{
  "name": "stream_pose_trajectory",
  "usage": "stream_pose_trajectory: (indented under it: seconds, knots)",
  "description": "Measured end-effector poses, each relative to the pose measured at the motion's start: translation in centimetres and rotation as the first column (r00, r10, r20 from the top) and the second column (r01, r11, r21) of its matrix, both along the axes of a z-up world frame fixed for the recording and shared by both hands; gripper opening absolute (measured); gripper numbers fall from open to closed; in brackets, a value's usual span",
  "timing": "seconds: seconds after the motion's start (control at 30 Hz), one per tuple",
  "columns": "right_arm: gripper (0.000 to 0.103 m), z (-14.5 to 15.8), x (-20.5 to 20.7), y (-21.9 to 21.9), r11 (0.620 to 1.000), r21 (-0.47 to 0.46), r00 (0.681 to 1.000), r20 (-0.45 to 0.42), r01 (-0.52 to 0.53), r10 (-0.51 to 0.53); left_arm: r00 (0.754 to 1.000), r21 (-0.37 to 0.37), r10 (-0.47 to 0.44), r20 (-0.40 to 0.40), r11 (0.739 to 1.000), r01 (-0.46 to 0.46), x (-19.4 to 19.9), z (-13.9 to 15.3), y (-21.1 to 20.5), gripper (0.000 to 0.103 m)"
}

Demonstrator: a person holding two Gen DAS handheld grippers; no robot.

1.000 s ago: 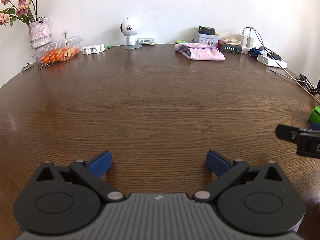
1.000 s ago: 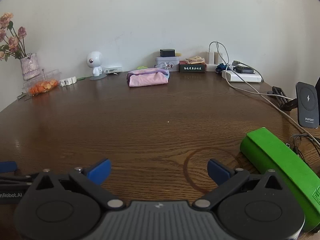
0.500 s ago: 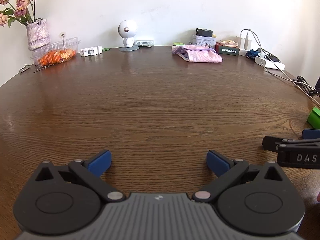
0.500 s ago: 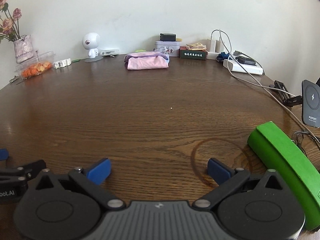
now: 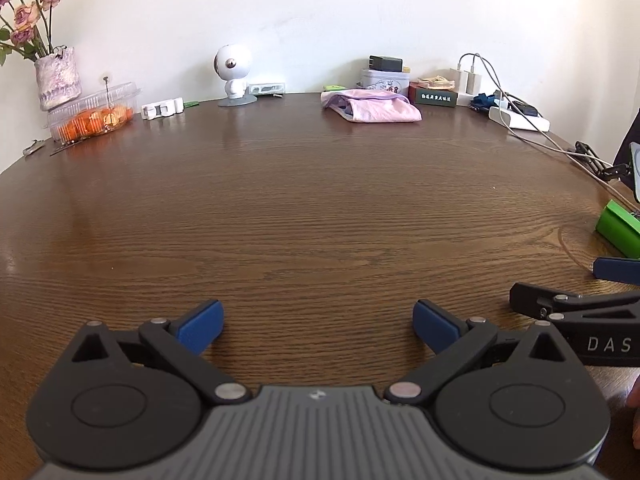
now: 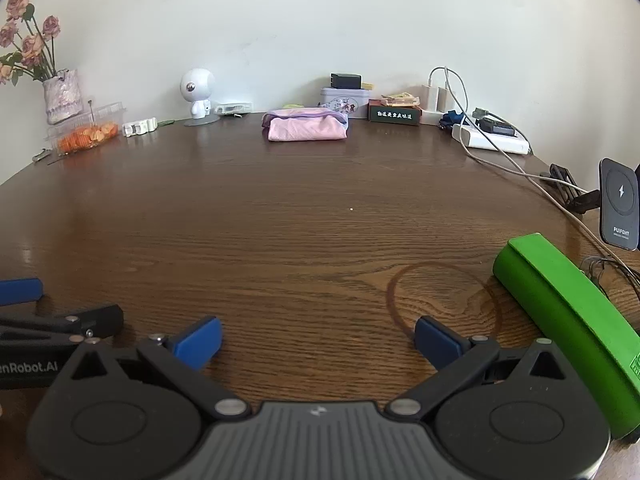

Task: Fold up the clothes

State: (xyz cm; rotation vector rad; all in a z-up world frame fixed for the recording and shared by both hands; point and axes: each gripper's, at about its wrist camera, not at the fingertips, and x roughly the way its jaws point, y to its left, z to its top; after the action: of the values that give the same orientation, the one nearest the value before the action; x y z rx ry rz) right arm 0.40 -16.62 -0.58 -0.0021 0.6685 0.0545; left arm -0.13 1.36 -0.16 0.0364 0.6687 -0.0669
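Wood worktop (image 5: 312,208): L tool (image 5: 316,324) & R tool (image 6: 318,338) wide open, empty; folded pink garment (image 6: 306,128) well apart, at far edge.

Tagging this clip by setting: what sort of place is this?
Most likely a home room, with a round wooden table against a white wall. A vase of dried roses, a tub of oranges and phone chargers line its far edge.

Pink garment (image 5: 374,109) (image 6: 306,129): folded into a compact, roughly rectangular bundle with purple trim along its upper edge. It lies flat at the far side of the worktop (image 5: 312,208), near the wall, just in front of a tin box (image 6: 345,97).
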Motion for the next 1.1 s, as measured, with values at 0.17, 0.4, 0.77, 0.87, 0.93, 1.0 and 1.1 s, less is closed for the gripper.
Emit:
stream_pose_trajectory:
  seconds: [0.17,0.4,0.77,0.87,0.93,1.0,1.1]
  knots:
    - [0.103,-0.02,0.02,0.04,1.0,-0.002,1.0,0.0,0.0,0.0,0.999,0.0,0.036,0.0,0.999,-0.036,0.04,0.03,-0.1,0.102]
    - [0.103,-0.08,-0.08,0.09,1.0,-0.001,1.0,0.0,-0.001,0.001,1.0,-0.005,0.025,-0.001,1.0,-0.025,0.07,0.01,0.14,0.102]
    - [0.103,-0.09,-0.06,0.07,1.0,-0.001,1.0,0.0,-0.001,0.001,1.0,-0.004,0.031,0.0,1.0,-0.031,0.06,0.0,-0.01,0.102]
    - [0.103,-0.08,-0.06,0.08,1.0,-0.001,1.0,0.0,-0.001,0.001,1.0,-0.003,0.031,0.0,1.0,-0.031,0.07,0.02,-0.04,0.102]
    - [0.103,-0.08,-0.06,0.08,1.0,-0.001,1.0,0.001,-0.001,0.001,1.0,-0.004,0.031,0.0,1.0,-0.031,0.07,0.02,-0.05,0.102]
    - [0.103,-0.08,-0.06,0.06,1.0,-0.001,1.0,0.001,-0.002,0.002,1.0,-0.005,0.031,0.0,0.999,-0.031,0.03,-0.04,0.01,0.102]
    - [0.103,-0.08,-0.05,0.04,1.0,-0.001,1.0,0.001,-0.002,0.002,1.0,-0.005,0.031,0.0,0.999,-0.031,0.03,-0.05,0.03,0.102]
